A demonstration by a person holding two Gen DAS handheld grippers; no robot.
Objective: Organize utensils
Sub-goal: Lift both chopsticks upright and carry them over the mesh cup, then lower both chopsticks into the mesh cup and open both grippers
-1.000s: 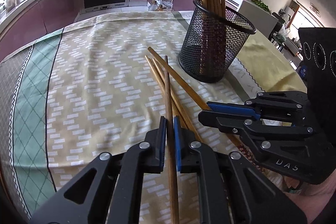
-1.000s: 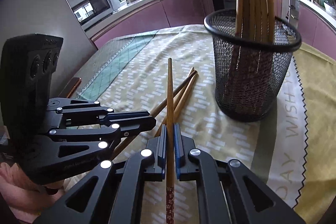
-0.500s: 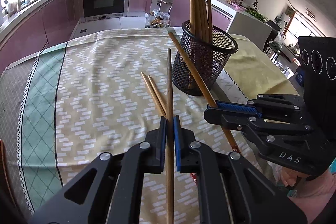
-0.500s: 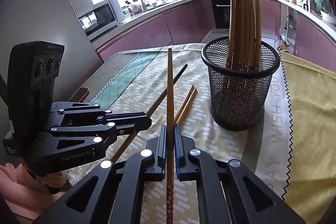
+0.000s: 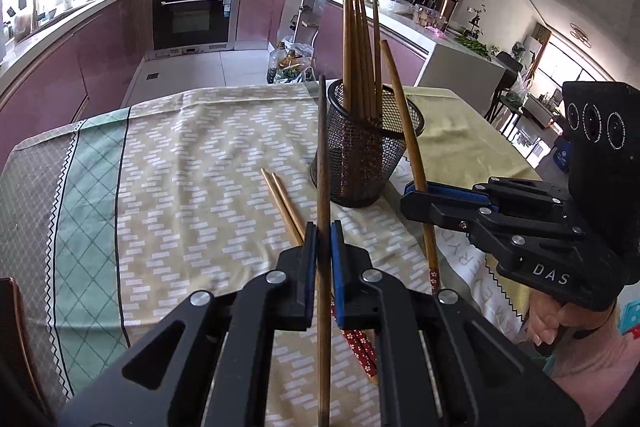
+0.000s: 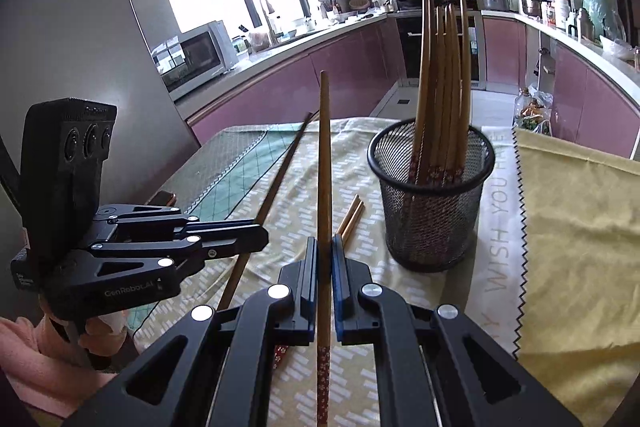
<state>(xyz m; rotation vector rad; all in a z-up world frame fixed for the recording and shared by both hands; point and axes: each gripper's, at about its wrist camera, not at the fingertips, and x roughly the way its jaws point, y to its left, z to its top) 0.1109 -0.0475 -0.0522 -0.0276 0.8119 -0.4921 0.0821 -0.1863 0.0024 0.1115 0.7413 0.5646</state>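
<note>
Chopsticks are the task's things, and they sit in three places. Several wooden ones [image 6: 440, 87] stand nearly upright in a round black mesh holder [image 6: 434, 227], patterned red ends down in the cup, plain tips fanning toward twelve o'clock above the rim; in the left wrist view the same holder [image 5: 360, 163] stands at about one o'clock from the jaws. One chopstick [image 5: 324, 187] is clamped in the left gripper [image 5: 324, 247], whose blue-padded jaws are closed on its shaft; its long axis runs straight along the fingers, the tip rising to twelve o'clock beside the holder's left wall and the other end passing down toward six o'clock. The right gripper [image 6: 325, 259] is likewise closed on a second chopstick [image 6: 325, 167], which also lies along its fingers, plain tip at twelve o'clock and red patterned end at six o'clock. From the left wrist, that right-held stick [image 5: 408, 131] slants from five to eleven o'clock across the front of the holder. Two loose chopsticks [image 5: 282, 199] lie side by side on the patterned tablecloth [image 5: 180, 187], just left of the holder's base, tips toward eleven o'clock, patterned ends toward five. A yellow cloth [image 6: 580, 227] covers the table at three o'clock of the holder. Each gripper is held by a hand [image 5: 560, 319], seen at the frame's edge.
</note>
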